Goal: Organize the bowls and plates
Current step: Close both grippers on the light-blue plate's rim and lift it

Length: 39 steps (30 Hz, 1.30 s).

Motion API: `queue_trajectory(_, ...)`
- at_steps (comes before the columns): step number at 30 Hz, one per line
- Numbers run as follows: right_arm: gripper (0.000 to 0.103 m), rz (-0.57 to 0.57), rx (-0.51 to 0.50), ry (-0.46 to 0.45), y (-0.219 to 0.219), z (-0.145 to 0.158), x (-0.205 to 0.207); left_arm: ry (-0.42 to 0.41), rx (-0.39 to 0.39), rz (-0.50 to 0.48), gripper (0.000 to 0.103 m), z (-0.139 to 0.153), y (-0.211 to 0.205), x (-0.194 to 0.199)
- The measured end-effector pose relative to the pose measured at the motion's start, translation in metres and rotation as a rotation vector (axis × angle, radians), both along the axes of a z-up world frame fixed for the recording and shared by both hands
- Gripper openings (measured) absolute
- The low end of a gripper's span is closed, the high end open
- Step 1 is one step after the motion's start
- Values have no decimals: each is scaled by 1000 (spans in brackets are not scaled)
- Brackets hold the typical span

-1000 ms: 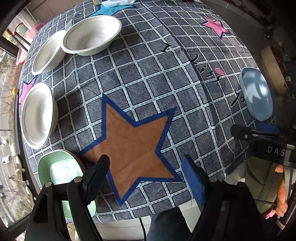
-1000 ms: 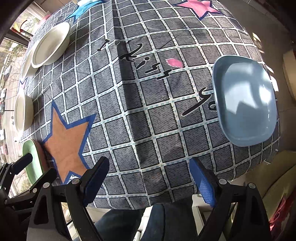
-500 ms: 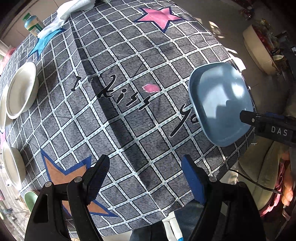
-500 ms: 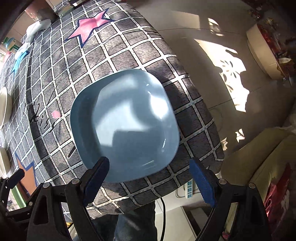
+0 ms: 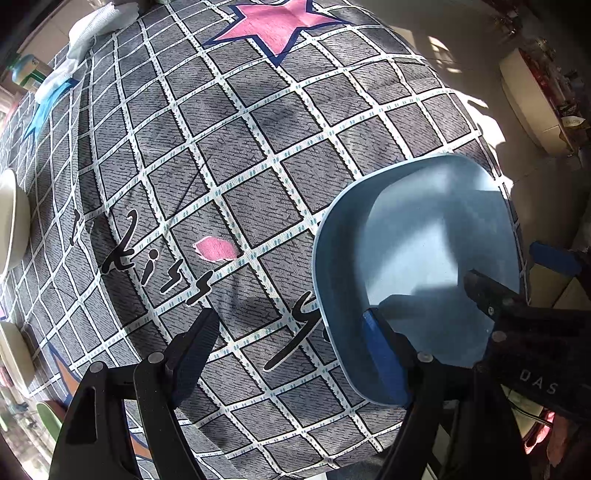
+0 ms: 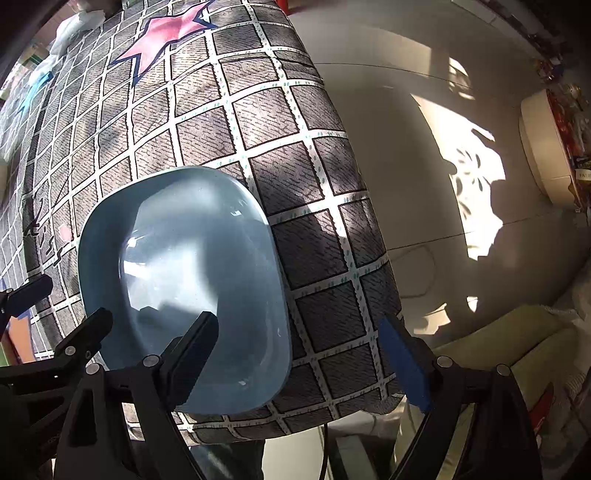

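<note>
A pale blue, rounded-square plate (image 5: 424, 258) lies flat on the checked tablecloth (image 5: 229, 155) near the table's right end. My left gripper (image 5: 291, 350) hangs open above the cloth, its blue right pad over the plate's near-left rim and its left finger over bare cloth. In the right wrist view the same blue plate (image 6: 192, 251) fills the lower left. My right gripper (image 6: 299, 350) is open above it, straddling the plate's right rim: left finger over the plate's hollow, right pad near the table's edge. Neither gripper holds anything.
White bowls (image 5: 11, 221) and a green dish (image 5: 48, 421) show at the far left edge. A white cloth (image 5: 99, 26) and a bottle (image 5: 26, 74) lie at the far end. Right of the plate the table (image 6: 332, 206) drops to the floor, where a round white stand (image 6: 546, 147) is.
Both grippers have swept right across the table, from the orange star area to the blue plate. The white bowls and green dish slid to the left edge of view. Both stayed open.
</note>
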State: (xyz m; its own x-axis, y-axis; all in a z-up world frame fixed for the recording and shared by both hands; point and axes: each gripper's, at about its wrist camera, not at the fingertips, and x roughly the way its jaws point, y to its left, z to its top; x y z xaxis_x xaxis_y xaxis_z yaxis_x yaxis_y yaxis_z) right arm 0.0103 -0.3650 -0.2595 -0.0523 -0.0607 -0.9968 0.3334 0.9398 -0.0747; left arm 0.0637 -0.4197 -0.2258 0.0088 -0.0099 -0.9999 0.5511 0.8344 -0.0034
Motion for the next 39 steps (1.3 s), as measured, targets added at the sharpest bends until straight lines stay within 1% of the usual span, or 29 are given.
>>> queue_trajectory(1, 89, 12, -9, 7, 2, 2, 2, 0, 8, 3, 83, -3, -4, 2)
queue_trajectory(3, 88, 18, 8, 8, -3, -3, 3, 16, 16, 16, 83, -14, -16, 13)
queue_trajectory(4, 79, 14, 30, 7, -11, -8, 5, 25, 9, 24, 83, -17, -16, 13)
queue_trajectory(5, 70, 9, 51, 10, -10, -9, 5, 22, 3, 31, 83, -20, -22, 15)
queue_trajectory(6, 70, 6, 53, 7, -17, -15, 5, 19, 3, 31, 83, -20, -24, 15)
queue_trajectory(7, 63, 9, 57, 4, -16, -15, 5, 18, 2, 27, 83, -20, -23, 14)
queue_trajectory(8, 53, 17, 68, -2, -14, -13, 7, 20, 0, 23, 82, -21, -25, 14)
queue_trajectory(9, 48, 25, 80, -5, -10, -9, 8, 20, -1, 20, 82, -20, -23, 13)
queue_trajectory(10, 38, 35, 90, -6, -5, -7, 9, 20, -3, 17, 81, -21, -25, 13)
queue_trajectory(12, 37, 51, 73, 2, 3, -4, 11, 20, -8, 11, 78, -19, -19, 8)
queue_trajectory(14, 36, 45, 87, 3, 7, -3, 11, 22, -15, 2, 75, -18, -16, 8)
queue_trajectory(15, 32, 37, 105, 4, 7, -4, 9, 20, -17, -2, 74, -17, -14, 7)
queue_trajectory(17, 31, 32, 140, 10, 15, -2, 8, 17, -26, -5, 62, -11, -1, 6)
queue_trajectory(18, 31, 39, 148, 13, 20, 0, 7, 20, -30, -7, 58, -11, 2, 6)
queue_trajectory(19, 31, 50, 156, 15, 26, 2, 7, 24, -35, -9, 49, -10, 5, 6)
queue_trajectory(20, 31, 62, 168, 17, 33, 2, 7, 30, -39, -11, 43, -10, 8, 5)
queue_trajectory(23, 31, 101, 174, 35, 59, 2, 7, 21, -16, 16, 43, -11, 29, 5)
queue_trajectory(29, 31, 154, 244, 55, 112, 2, 5, 23, 24, 80, 43, -14, 86, -2)
queue_trajectory(32, 31, 191, 264, 67, 140, 2, 5, 5, 50, 100, 43, -13, 112, -8)
queue_trajectory(39, 31, 279, 304, 82, 195, 7, 3, 26, 73, 213, 43, -20, 172, -17)
